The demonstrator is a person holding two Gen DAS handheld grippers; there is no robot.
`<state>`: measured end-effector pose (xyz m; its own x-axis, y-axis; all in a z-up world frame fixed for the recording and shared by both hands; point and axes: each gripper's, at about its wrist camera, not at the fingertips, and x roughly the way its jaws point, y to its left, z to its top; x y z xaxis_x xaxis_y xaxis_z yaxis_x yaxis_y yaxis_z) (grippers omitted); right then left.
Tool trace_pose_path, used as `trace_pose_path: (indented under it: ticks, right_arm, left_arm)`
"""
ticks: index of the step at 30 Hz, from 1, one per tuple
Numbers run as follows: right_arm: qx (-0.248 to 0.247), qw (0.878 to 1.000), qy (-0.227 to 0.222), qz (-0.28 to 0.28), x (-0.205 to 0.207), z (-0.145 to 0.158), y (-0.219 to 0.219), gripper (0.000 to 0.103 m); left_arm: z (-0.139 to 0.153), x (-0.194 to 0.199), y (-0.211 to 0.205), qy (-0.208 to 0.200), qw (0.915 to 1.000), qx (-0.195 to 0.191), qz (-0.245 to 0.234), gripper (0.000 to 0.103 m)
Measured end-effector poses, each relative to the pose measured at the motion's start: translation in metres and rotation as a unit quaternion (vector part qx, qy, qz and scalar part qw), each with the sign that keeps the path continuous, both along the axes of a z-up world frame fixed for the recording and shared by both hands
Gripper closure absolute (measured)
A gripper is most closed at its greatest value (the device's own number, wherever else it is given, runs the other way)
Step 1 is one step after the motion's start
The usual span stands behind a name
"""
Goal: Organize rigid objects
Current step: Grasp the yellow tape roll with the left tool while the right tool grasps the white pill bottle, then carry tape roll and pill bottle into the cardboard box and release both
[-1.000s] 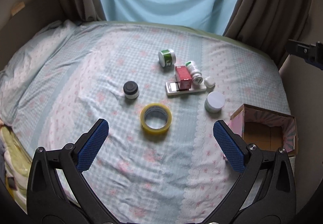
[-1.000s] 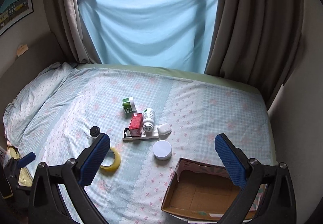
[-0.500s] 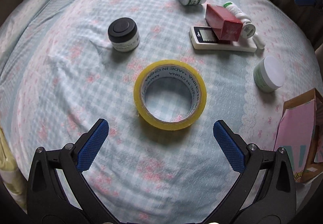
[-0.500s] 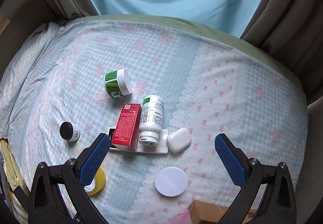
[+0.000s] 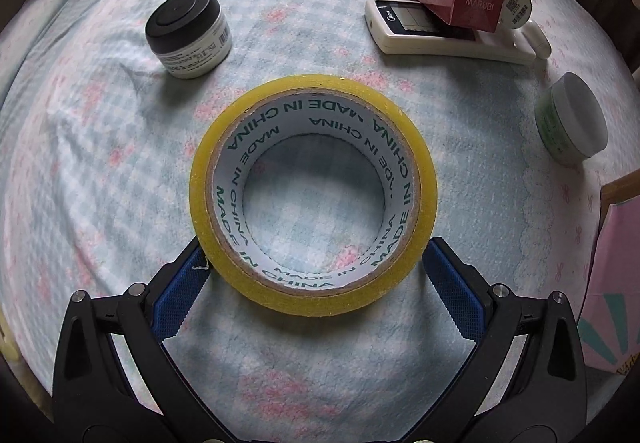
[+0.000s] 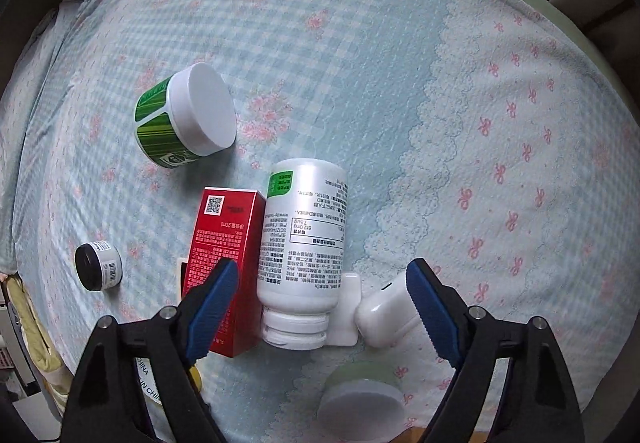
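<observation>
Straddling the tape (image 5: 313, 195) flat on the bed (image 5: 100, 171), the left gripper (image 5: 316, 271) stood open, pads barely touching, needing a square squeeze, while the right gripper (image 6: 320, 283), just narrowing but unclamped, framed the bottle (image 6: 302, 239).

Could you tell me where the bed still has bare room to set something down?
Bare sheet spreads right of the white bottle and beyond the green-labelled jar; another patch lies between the black-lidded jar and the tape roll. It is crowded around the red box, remote and earbud case.
</observation>
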<state>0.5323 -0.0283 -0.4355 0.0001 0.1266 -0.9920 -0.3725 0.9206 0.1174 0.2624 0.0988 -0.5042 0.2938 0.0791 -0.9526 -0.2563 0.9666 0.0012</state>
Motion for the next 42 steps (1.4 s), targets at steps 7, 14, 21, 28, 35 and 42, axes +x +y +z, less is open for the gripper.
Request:
trace_pose_path:
  ticks: [7,14,21,28,35,42]
  right_arm:
    - [-0.010,1.000,0.027,0.001,0.008,-0.019,0.004,0.026]
    - [0.002,0.998,0.065,-0.012,0.023,-0.037,0.007,0.038]
    - [0.011,0.998,0.068,-0.012,0.034,-0.038,0.015,0.056]
    - [0.018,0.998,0.052,-0.022,0.029,-0.033,0.018,0.057]
    - [0.036,0.998,0.036,-0.041,0.013,-0.018,-0.004,0.057]
    - [0.067,0.996,0.007,-0.058,-0.010,0.025,-0.021,0.057]
  left_arm:
    - [-0.005,0.006,-0.002,-0.008,0.9999,0.011,-0.006,0.001]
    - [-0.004,0.021,0.006,-0.020,0.9996,0.020,-0.008,0.001]
    - [-0.001,0.035,0.013,-0.022,0.9996,0.019,-0.004,0.006]
    - [0.000,0.037,0.015,-0.023,0.9996,0.015,-0.005,0.006]
    - [0.018,0.024,0.017,-0.037,0.9990,0.026,0.000,0.006]
    - [0.056,0.012,0.017,-0.060,0.9976,0.035,0.001,0.006]
